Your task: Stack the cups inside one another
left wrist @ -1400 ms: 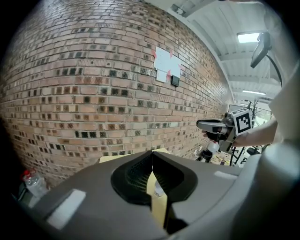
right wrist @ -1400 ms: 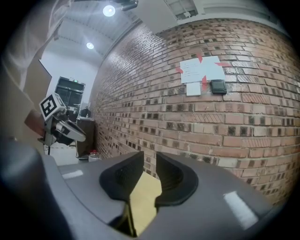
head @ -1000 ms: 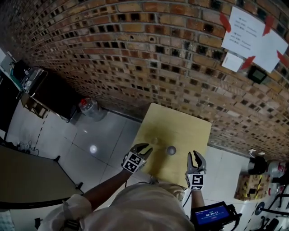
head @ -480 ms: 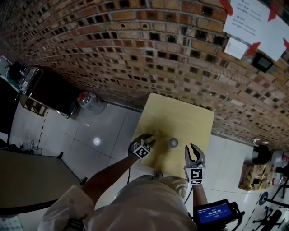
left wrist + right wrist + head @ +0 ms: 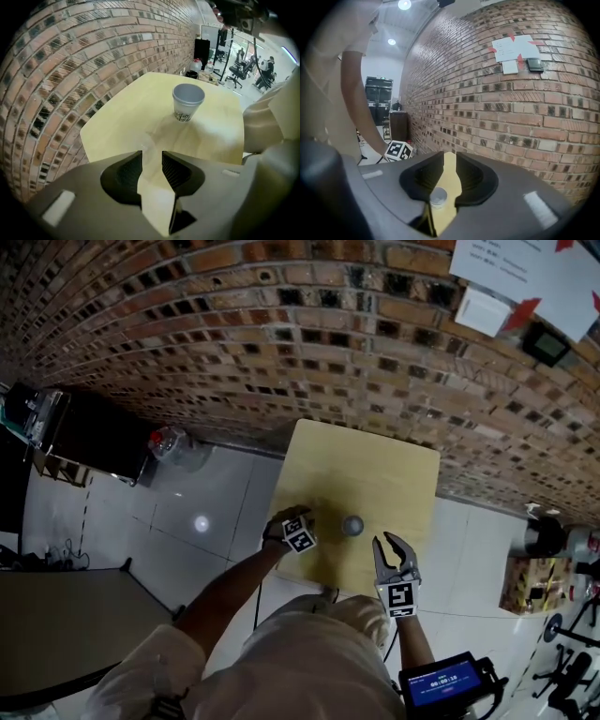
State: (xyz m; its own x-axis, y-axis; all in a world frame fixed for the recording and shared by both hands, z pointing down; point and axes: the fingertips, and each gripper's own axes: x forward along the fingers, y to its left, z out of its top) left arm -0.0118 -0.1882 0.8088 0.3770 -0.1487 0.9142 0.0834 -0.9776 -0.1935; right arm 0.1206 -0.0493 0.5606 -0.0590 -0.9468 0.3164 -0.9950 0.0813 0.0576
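Note:
A grey paper cup (image 5: pixel 352 524) stands upright on the yellow table (image 5: pixel 375 474); it also shows in the left gripper view as the grey cup (image 5: pixel 188 101). Just at my left gripper's (image 5: pixel 151 157) tips I make out the faint outline of a clear cup (image 5: pixel 147 139), with no pad pressing on it. That left gripper (image 5: pixel 307 521) points steeply down at the table, left of the grey cup. Its jaws have just been opening and stand apart. My right gripper (image 5: pixel 392 547) hovers open at the near right, and its own view frames the grey cup (image 5: pixel 438 197) between its jaws.
A brick wall (image 5: pixel 281 352) backs the table, with paper sheets (image 5: pixel 525 277) taped on it. A dark cabinet (image 5: pixel 89 442) and a water jug (image 5: pixel 169 444) stand on the tiled floor to the left. A device with a screen (image 5: pixel 441 681) and boxes (image 5: pixel 530 582) are at the right.
My left gripper has dropped from the table's near left edge down onto the table, rolled, and spread its jaws. The right gripper has sunk slightly.

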